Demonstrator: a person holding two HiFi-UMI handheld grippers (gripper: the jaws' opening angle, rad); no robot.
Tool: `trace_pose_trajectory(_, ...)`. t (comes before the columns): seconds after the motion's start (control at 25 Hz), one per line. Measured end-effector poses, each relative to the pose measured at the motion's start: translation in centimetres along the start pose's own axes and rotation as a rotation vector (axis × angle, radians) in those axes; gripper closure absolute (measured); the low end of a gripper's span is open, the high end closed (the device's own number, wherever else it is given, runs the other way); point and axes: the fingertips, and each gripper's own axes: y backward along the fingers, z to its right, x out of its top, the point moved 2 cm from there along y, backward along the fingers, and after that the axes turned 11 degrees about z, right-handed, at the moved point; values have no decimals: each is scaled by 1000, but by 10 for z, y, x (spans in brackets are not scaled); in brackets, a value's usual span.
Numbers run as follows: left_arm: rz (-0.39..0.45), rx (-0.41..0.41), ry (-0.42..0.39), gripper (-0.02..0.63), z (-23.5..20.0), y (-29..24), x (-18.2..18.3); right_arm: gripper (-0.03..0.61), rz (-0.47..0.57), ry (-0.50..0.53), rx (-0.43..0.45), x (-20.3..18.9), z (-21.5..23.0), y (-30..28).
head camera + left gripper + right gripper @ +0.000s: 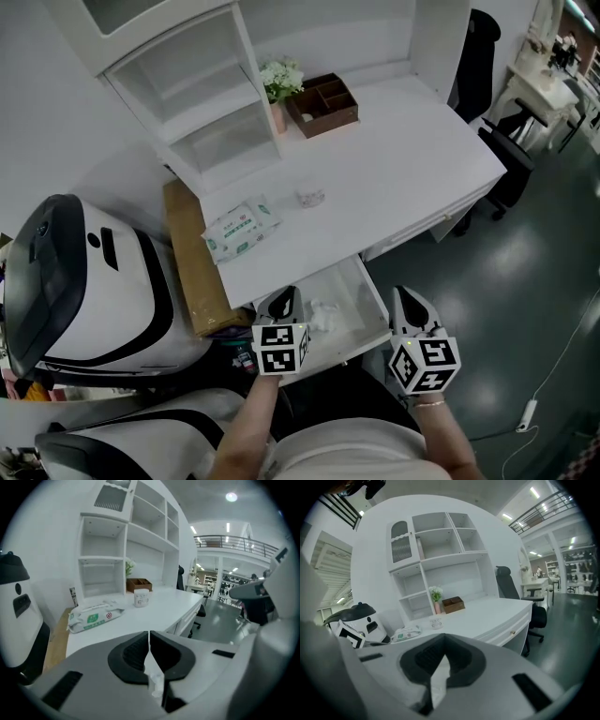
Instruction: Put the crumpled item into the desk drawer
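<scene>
The crumpled white item (324,316) lies inside the open desk drawer (377,305), which is pulled out from the white desk (394,159). My left gripper (284,300) hovers over the drawer's left part, just left of the item, with its jaws shut and tips touching. In the left gripper view the gripper (149,637) pinches nothing at its tips, and the crumpled item (156,684) shows through the gap lower down. My right gripper (411,300) is just off the drawer's right front corner. Its jaws (442,642) are shut and hold nothing.
A green-labelled wipes pack (241,228) and a small white cup (310,198) rest on the desk. A brown wooden organiser (322,104) and a flower vase (279,86) stand at the back by the shelves. A cardboard box (192,258) and white machine (84,281) stand at left.
</scene>
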Motion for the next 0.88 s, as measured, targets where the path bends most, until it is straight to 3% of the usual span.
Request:
trace_pose_trajectory(0.44, 183, 18, 58, 620, -14, 60, 44, 577, 40, 2, 67, 9, -29, 9)
trace_pose_trajectory(0.88, 245, 35, 66, 620, -23, 96, 55, 577, 45, 38, 95, 14, -46, 21)
